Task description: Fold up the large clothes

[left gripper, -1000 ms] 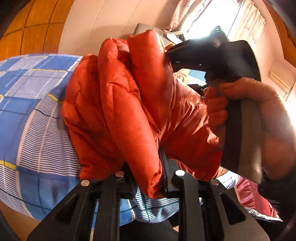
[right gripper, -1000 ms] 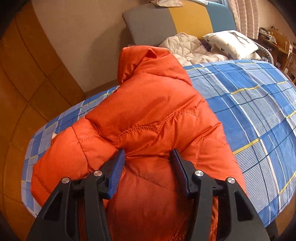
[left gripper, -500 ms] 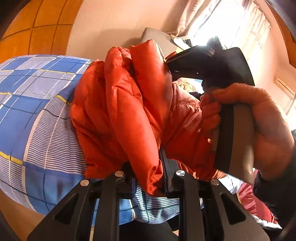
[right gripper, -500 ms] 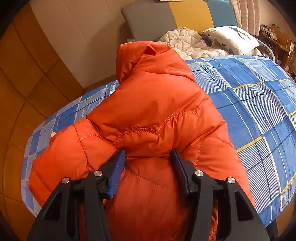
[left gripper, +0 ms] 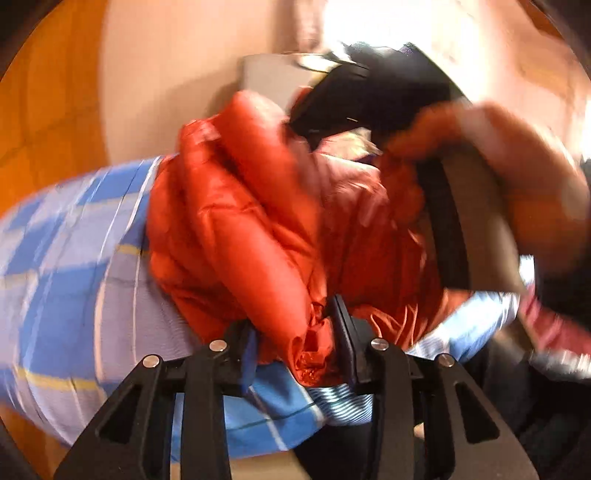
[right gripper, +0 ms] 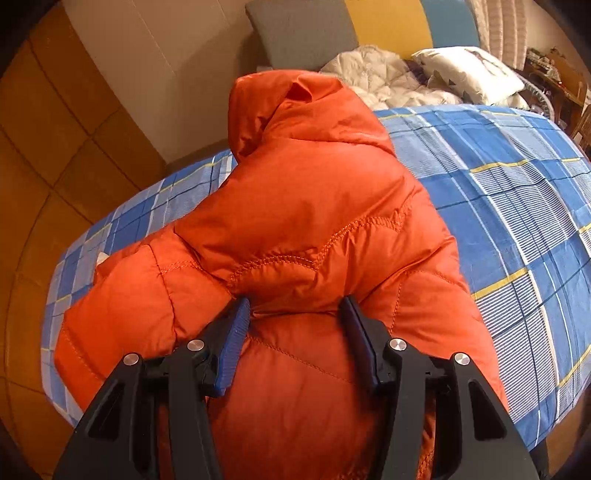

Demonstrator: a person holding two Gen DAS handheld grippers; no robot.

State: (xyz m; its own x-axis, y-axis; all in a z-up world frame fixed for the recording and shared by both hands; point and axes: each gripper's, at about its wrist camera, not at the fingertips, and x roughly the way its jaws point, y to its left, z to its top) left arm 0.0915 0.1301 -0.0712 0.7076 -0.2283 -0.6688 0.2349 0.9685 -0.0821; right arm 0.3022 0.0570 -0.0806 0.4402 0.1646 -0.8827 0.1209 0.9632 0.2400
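Left tongs (left gripper: 295, 332): black, two-fingered, pinching a bunched fold of the orange puffer jacket (left gripper: 258, 221) between their pads, the fabric bulging out above and below the grip. Right tongs (right gripper: 295, 314): black with blue ribbed pads, fingers part-spread and pressed into a thick fold of the same jacket (right gripper: 314, 221), padding filling the gap between them (whether the fold is truly clamped or only straddled cannot be told). Jacket: quilted, hooded, orange; lies on the bed (right gripper: 517, 203), hood standing up toward the headboard (right gripper: 369, 33), one sleeve spread toward the bed's near left edge in the right wrist view; in the left wrist view it is heaped into several rounded folds near the edge of the bed (left gripper: 74, 277). Bed: blue checked sheet with yellow and white lines. Right hand (left gripper: 517, 166): seen in the left wrist view, blurred, wrapped around the handle of the right device just beside the jacket. Beyond the jacket: headboard in grey, yellow and blue panels; a cream quilted blanket (right gripper: 380, 74) and a white patterned pillow (right gripper: 469, 74) at the head of the bed; beige wall with orange tiled surface (right gripper: 55, 147) to the left.
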